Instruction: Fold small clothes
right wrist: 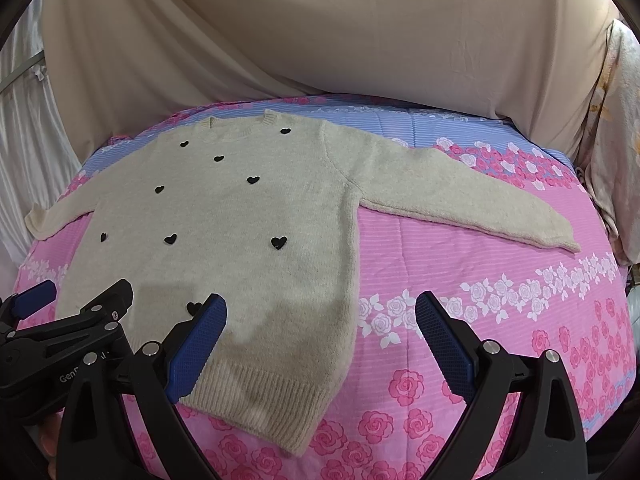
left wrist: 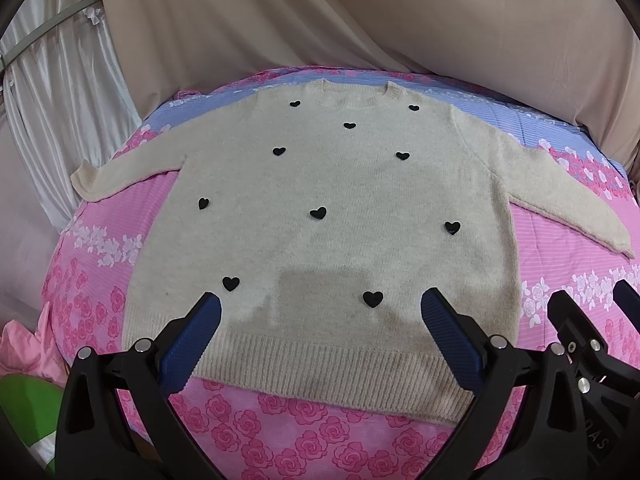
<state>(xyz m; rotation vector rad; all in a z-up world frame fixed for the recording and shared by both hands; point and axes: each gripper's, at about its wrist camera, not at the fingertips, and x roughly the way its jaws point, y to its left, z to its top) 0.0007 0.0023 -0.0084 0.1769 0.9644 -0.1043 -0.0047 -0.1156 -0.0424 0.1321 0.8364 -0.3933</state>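
Sweater [left wrist: 320,216] is laid flat on the bed [right wrist: 460,280]. Left tongs [left wrist: 320,312] are held agape over its hem; right tongs [right wrist: 320,320], also agape, over its near right corner.

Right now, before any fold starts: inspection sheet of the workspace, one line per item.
Surface: pink rose-print bedspread, blue striped band along the far edge.
Job's things: cream sweater with black hearts, lying flat, face up, both sleeves spread out, unfolded.
Clutter: pink cloth and a green item at the near left edge.
Grippers: left claw open, over the sweater's ribbed hem; right claw open, over the hem's right corner; neither holds fabric.
Cables: nothing seen.
Surroundings: beige draped sheet behind the bed, white satin curtain at left.
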